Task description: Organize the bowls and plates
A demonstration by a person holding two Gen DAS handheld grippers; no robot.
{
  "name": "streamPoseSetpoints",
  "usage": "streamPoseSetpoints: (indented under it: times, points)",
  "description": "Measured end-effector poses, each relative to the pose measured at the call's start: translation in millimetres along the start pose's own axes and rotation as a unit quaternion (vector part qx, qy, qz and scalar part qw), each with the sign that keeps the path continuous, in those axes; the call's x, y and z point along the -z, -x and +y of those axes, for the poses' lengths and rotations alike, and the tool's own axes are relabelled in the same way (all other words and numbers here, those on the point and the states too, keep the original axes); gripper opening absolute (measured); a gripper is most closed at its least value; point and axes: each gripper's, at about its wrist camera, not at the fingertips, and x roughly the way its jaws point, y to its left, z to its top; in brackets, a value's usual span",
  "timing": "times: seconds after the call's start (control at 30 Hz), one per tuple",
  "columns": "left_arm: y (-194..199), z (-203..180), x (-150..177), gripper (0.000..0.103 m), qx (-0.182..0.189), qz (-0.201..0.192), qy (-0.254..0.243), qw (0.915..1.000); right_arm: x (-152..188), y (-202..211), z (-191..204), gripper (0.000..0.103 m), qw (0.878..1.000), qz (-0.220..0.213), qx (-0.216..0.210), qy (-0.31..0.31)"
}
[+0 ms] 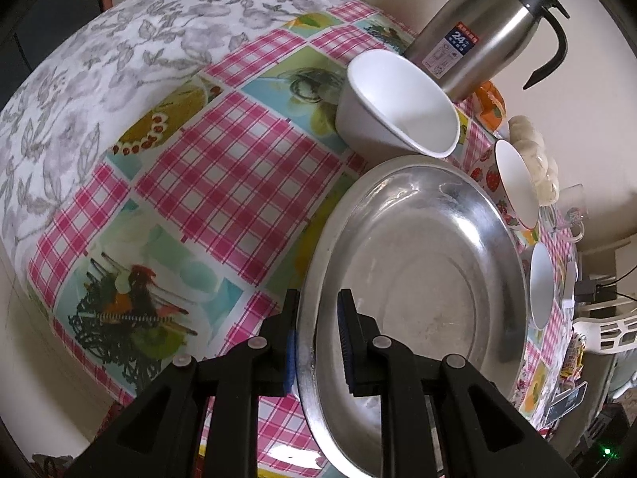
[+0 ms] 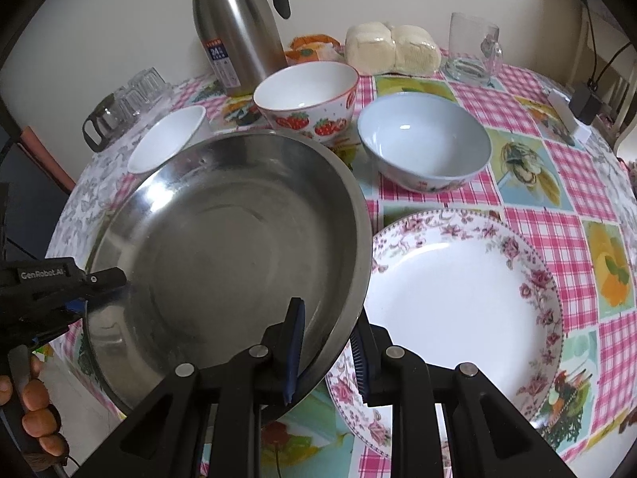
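- L gripper (image 1: 318,342) & R gripper (image 2: 326,352): each nipped narrow on the steel plate (image 2: 223,239) rim, opposite edges, prob. because it's wide and one pinch would let it tip.
- Plate is round, no long axis; hollow faces up, R edge looks higher, overlapping the floral plate (image 2: 458,298), maybe to stack there.
- Blue bowl (image 2: 424,151), strawberry bowl (image 2: 306,95), white bowl (image 2: 167,137) sit behind, upright, apart on the tablecloth (image 2: 557,159).
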Motion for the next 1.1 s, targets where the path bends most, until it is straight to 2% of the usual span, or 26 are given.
streamPoseSetpoints:
  times: [0.63,1.1]
  points:
    - [8.7,34.5,10.5,0.020,0.002,0.011,0.047,0.9988,6.5,-9.1,3.0,0.024,0.999,0.037,0.009,-0.002]
    - [6.4,11.7,6.0,0.020,0.004,0.009,0.041,0.9991,5.7,-2.3,7.1,0.026,0.999,0.040,0.011,0.002]
